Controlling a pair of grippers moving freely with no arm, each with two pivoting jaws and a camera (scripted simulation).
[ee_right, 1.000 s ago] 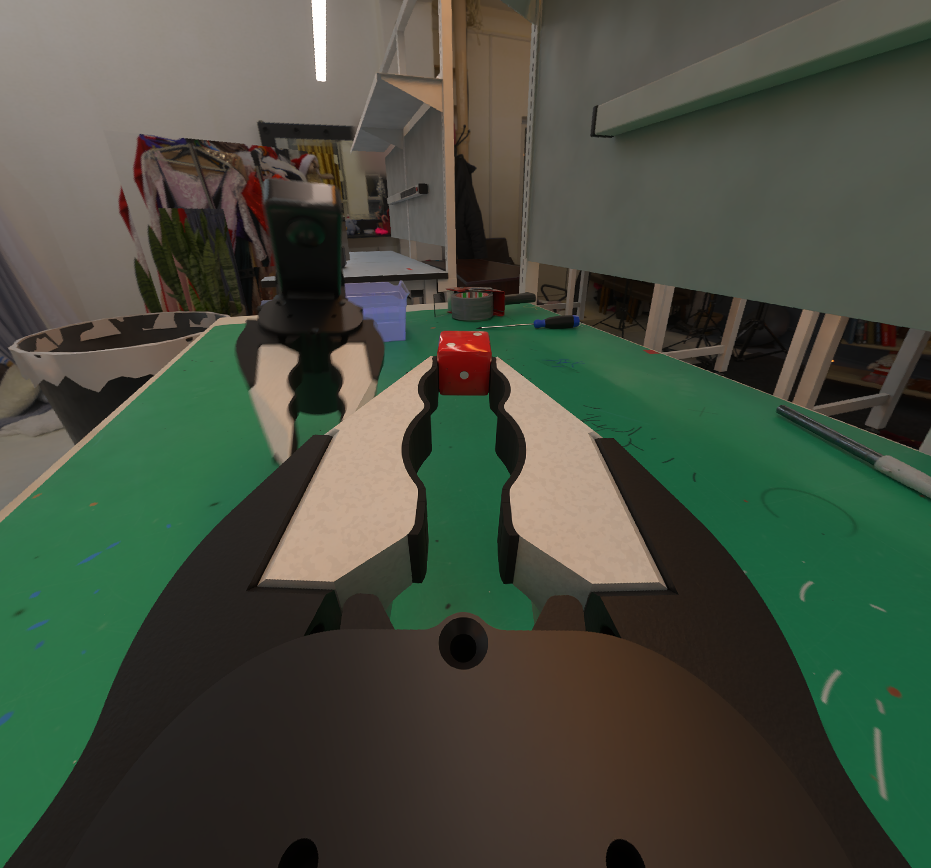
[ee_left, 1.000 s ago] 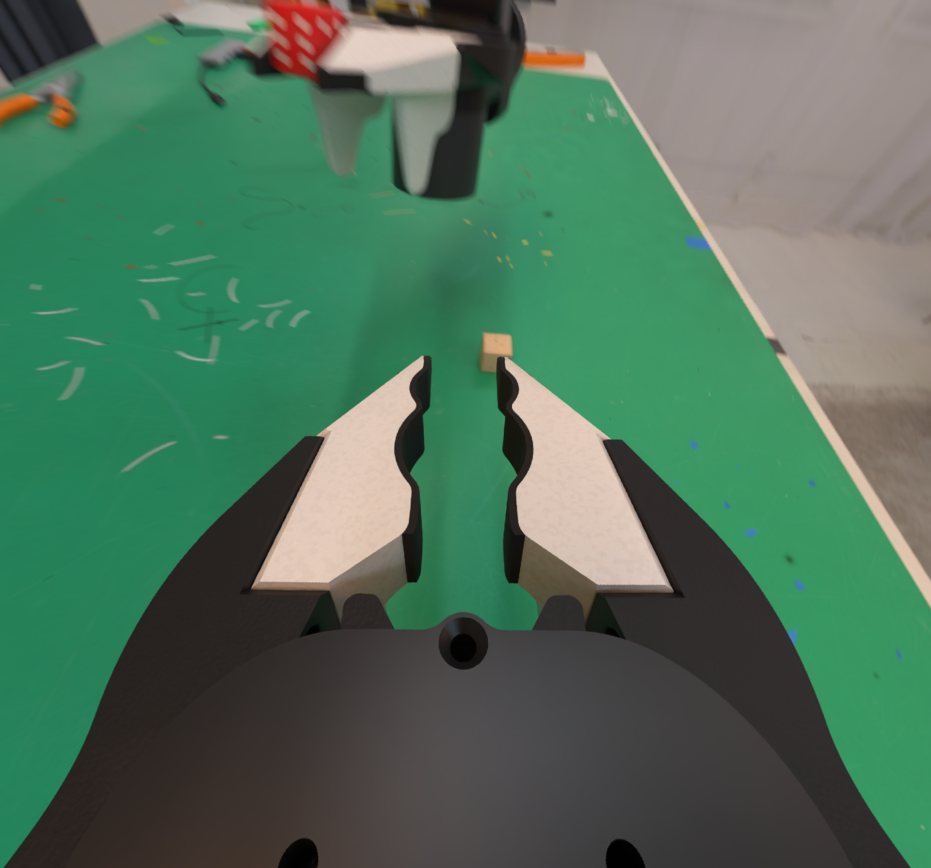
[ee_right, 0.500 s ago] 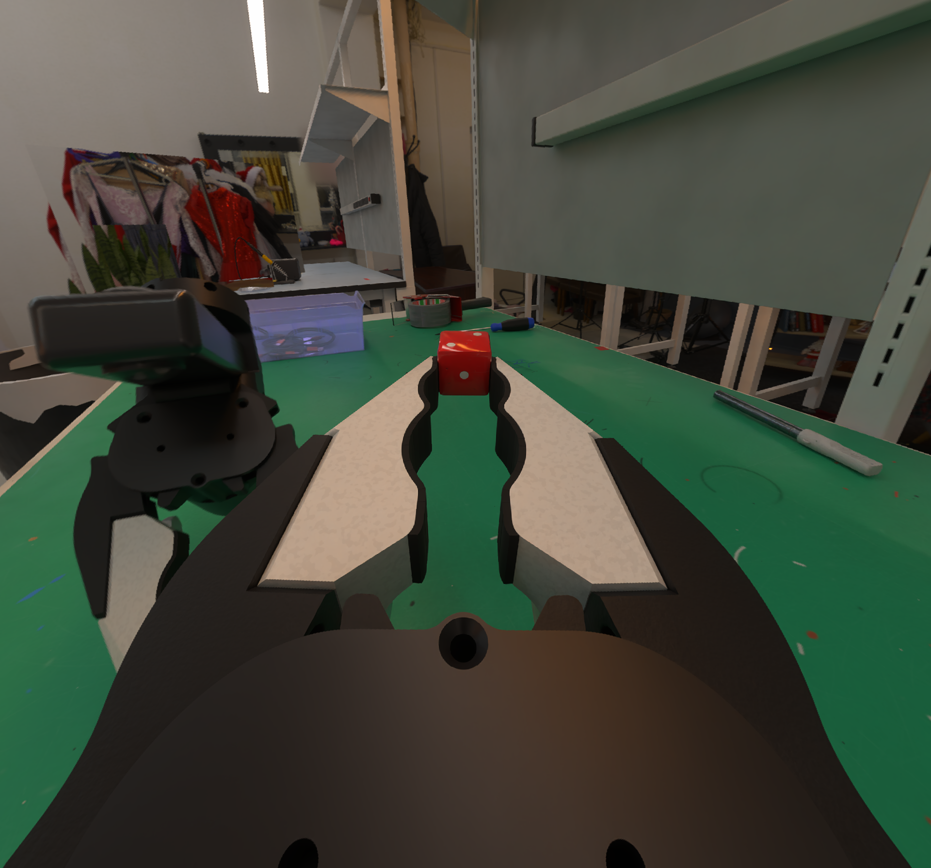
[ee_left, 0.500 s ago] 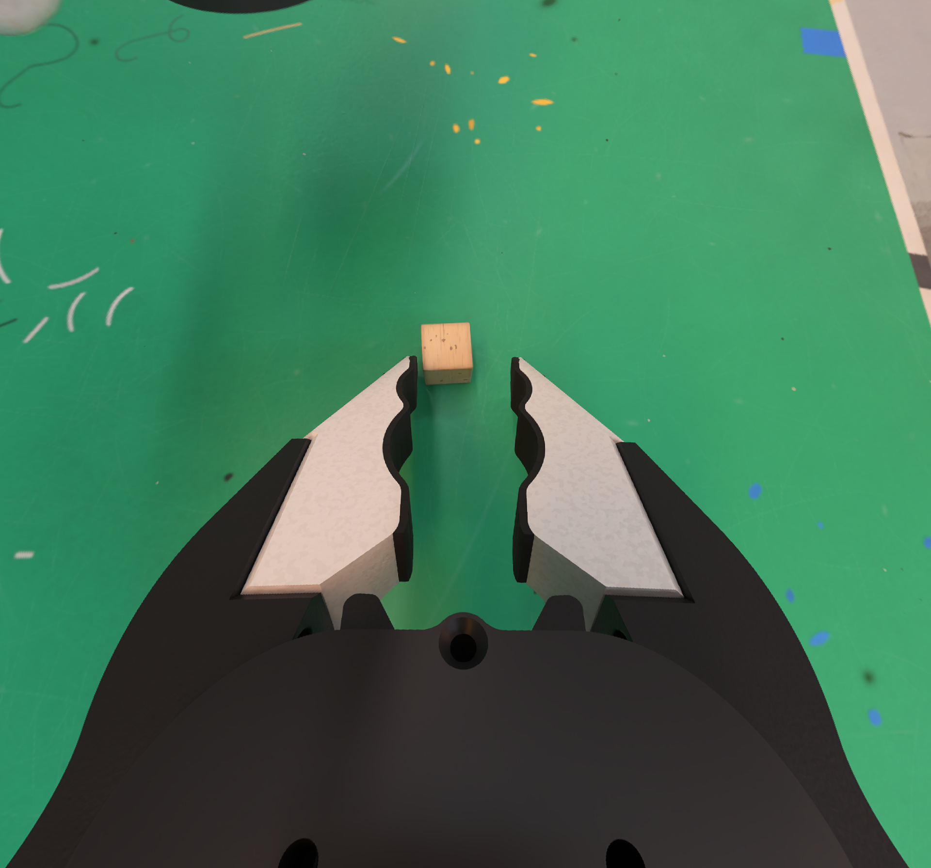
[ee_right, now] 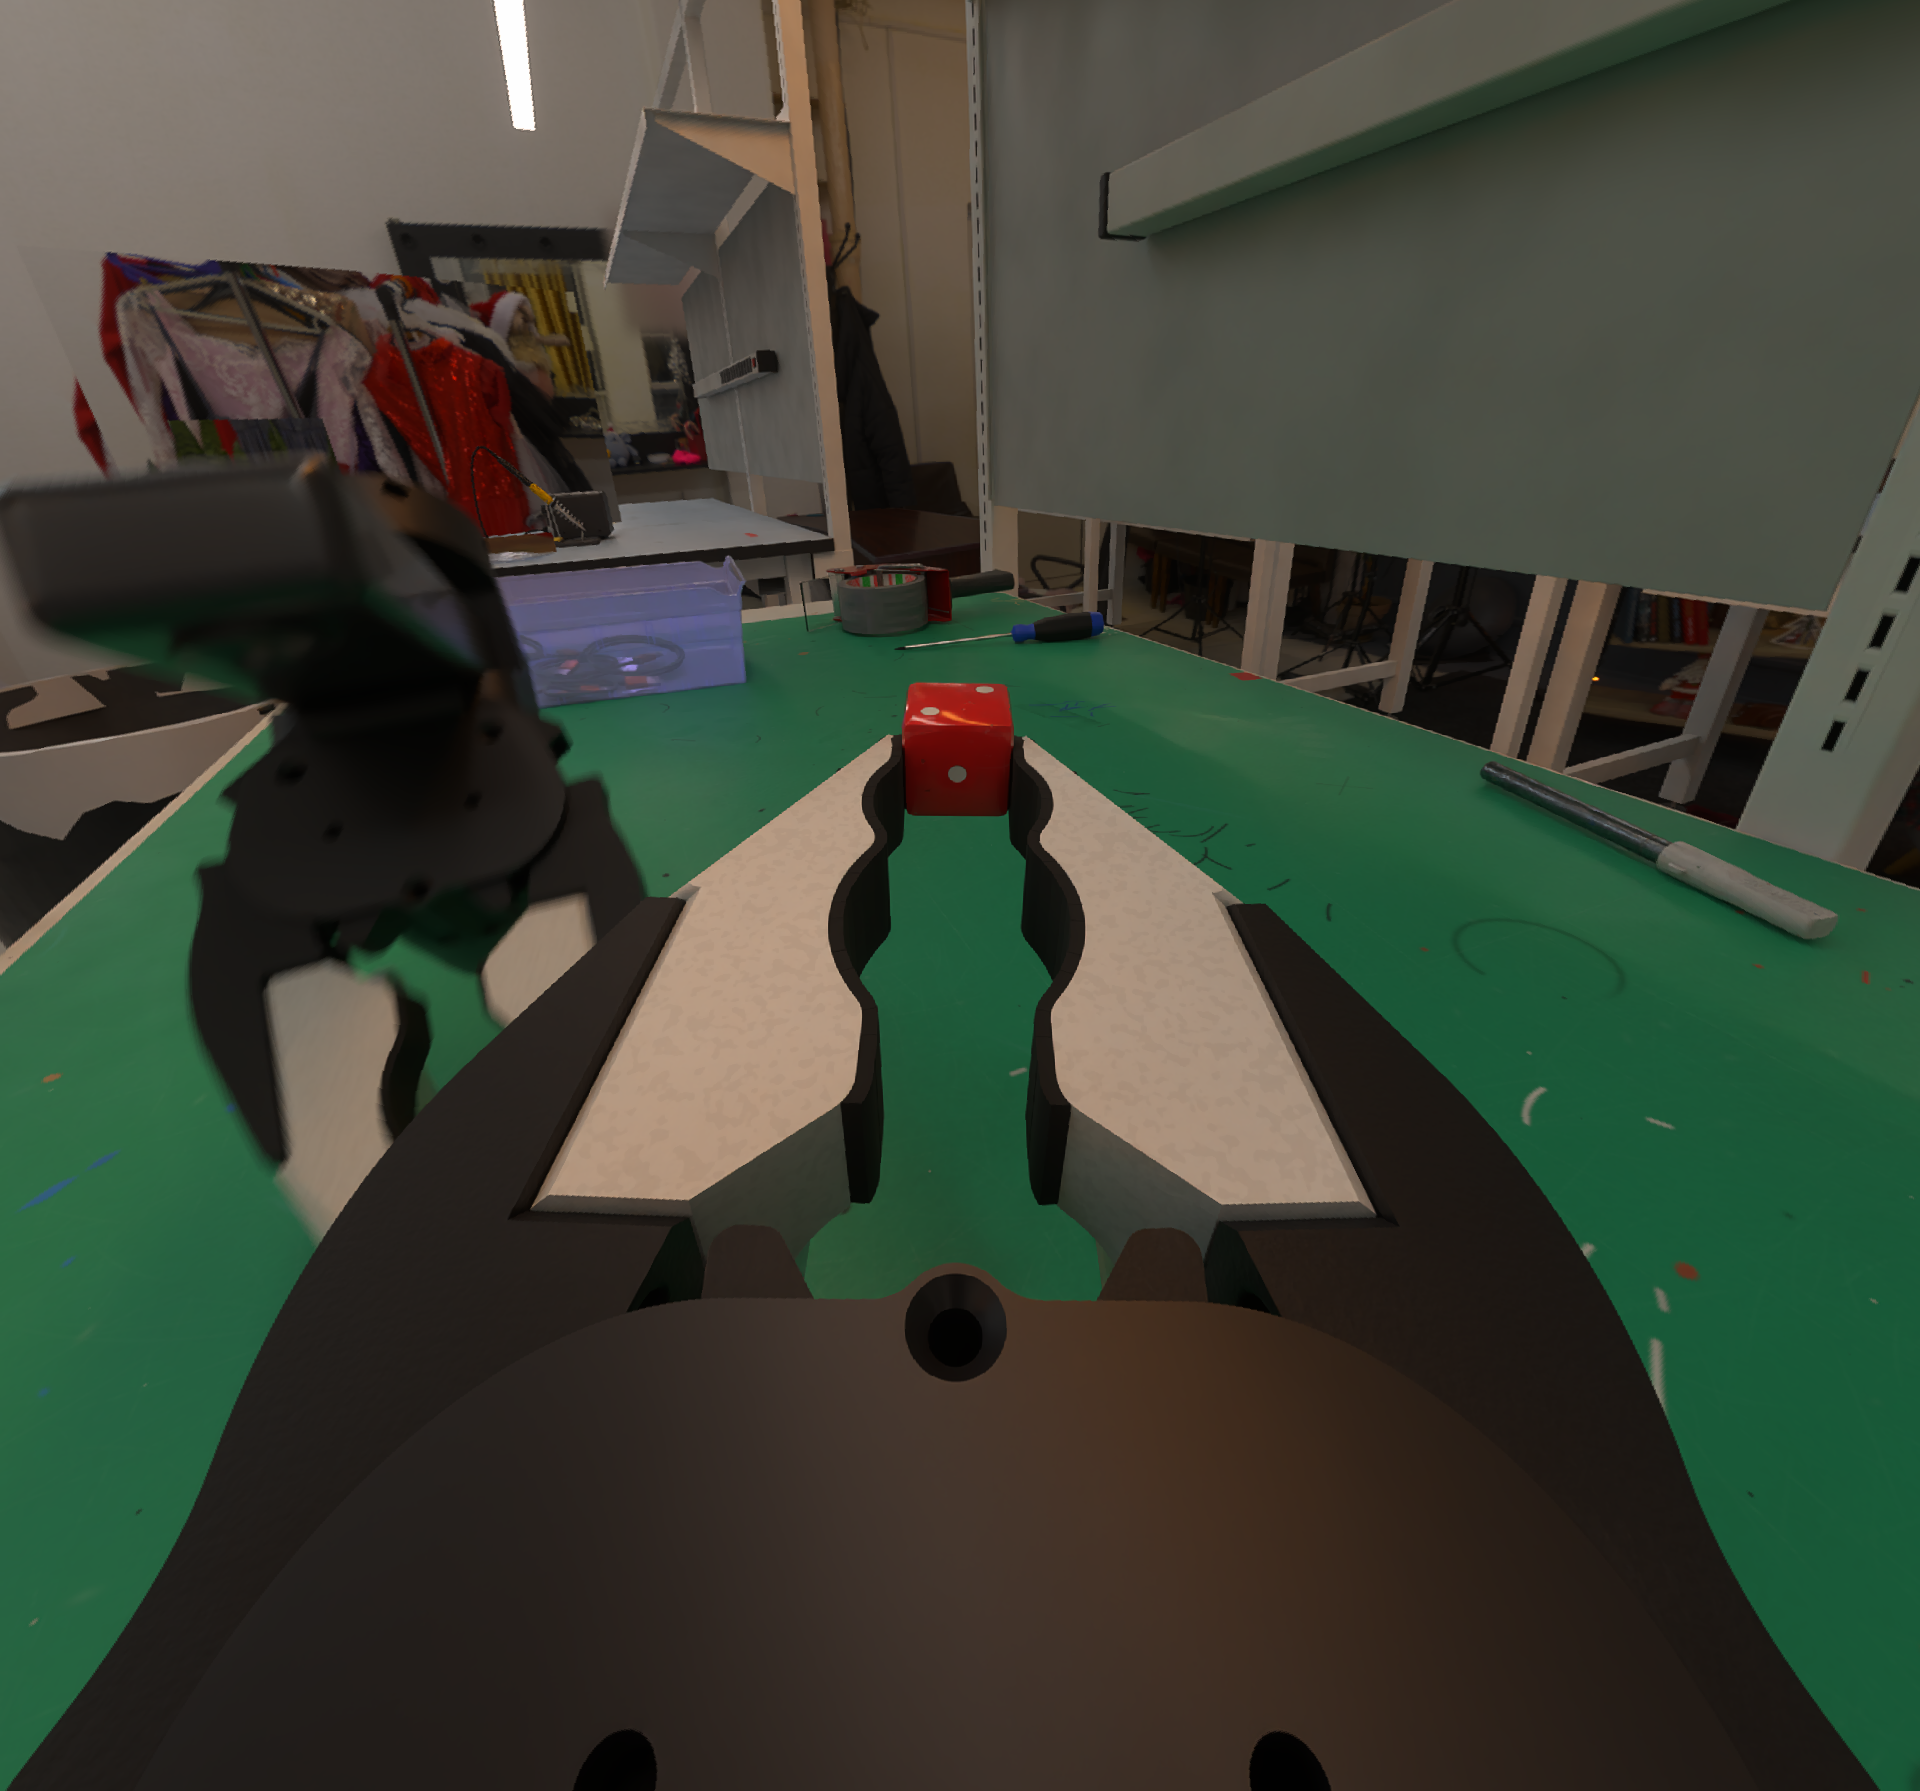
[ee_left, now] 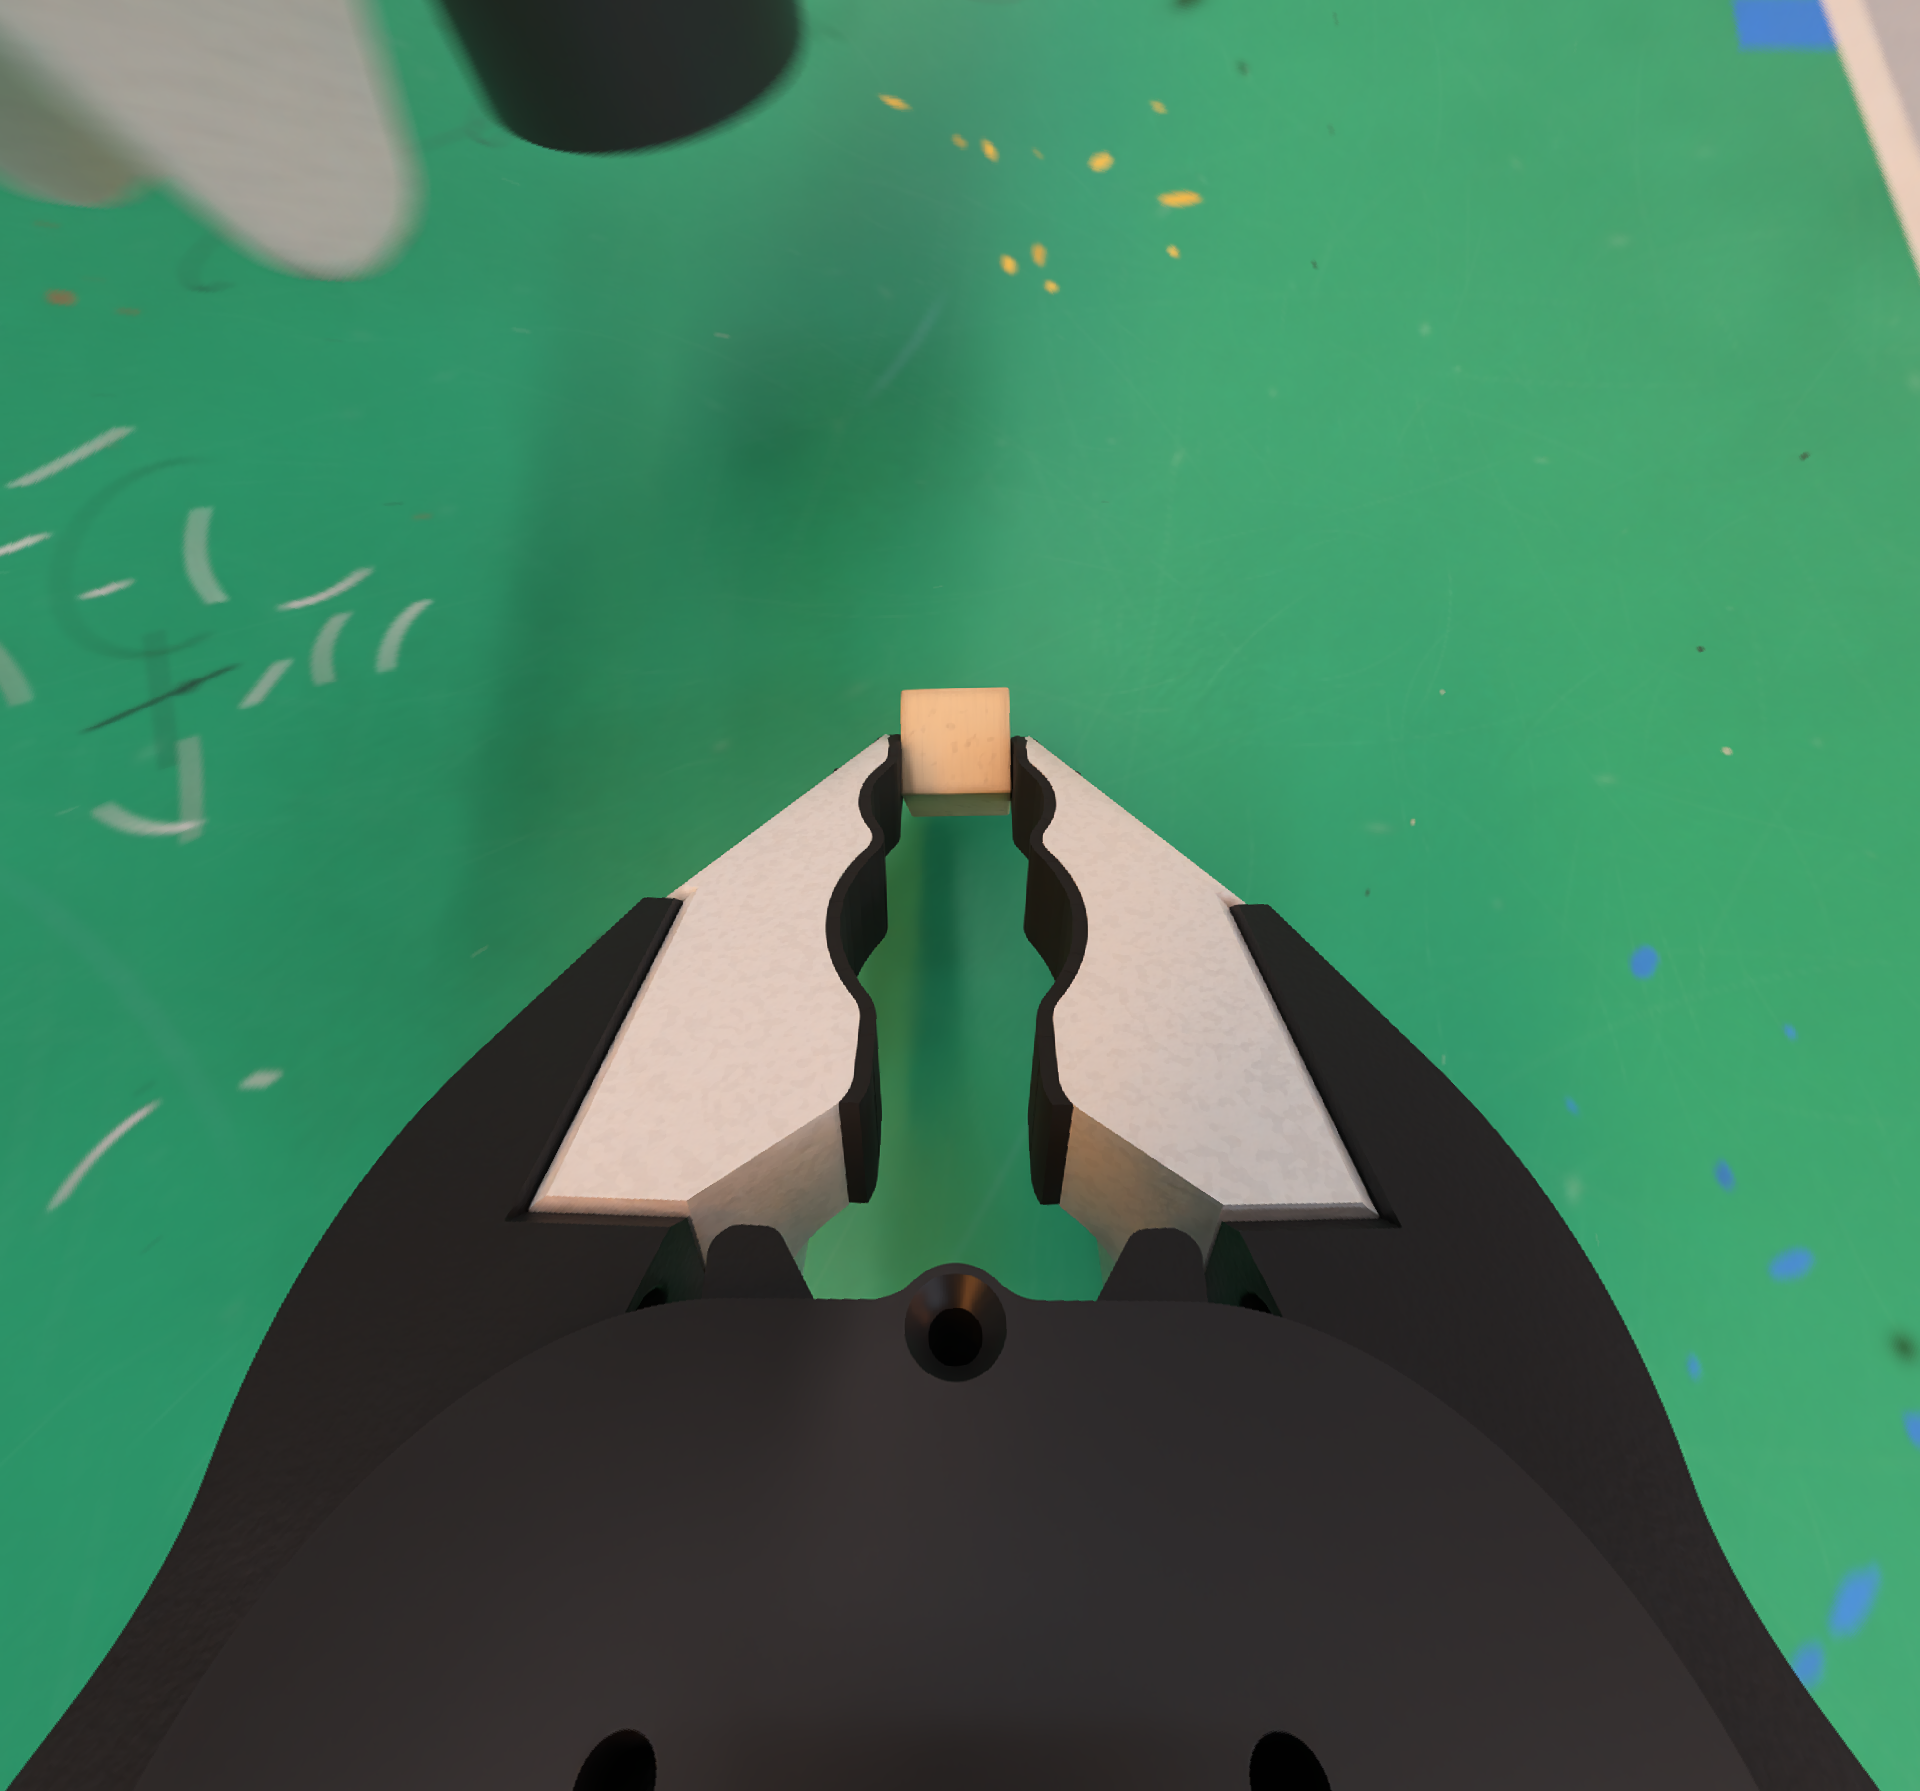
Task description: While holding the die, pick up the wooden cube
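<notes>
The small wooden cube (ee_left: 954, 742) sits between the fingertips of my left gripper (ee_left: 956, 767), whose jaws press on its two sides, above the green table (ee_left: 1351, 598). My right gripper (ee_right: 956, 767) is shut on the red die (ee_right: 956, 749) at its fingertips and holds it above the table. In the left wrist view the right gripper (ee_left: 312, 27) shows blurred at the top left. In the right wrist view the left gripper (ee_right: 384, 1014) hangs at the left, pointing down; the cube is hidden there.
The table's right edge (ee_left: 1860, 79) runs near the cube's side. At the far end lie a screwdriver (ee_right: 1039, 629), a tape roll (ee_right: 883, 598) and a clear plastic box (ee_right: 634, 629). A pen (ee_right: 1662, 853) lies at the right.
My left gripper has moved forward around the cube and closed its jaws on it. My right gripper still holds the die and has shifted only slightly.
</notes>
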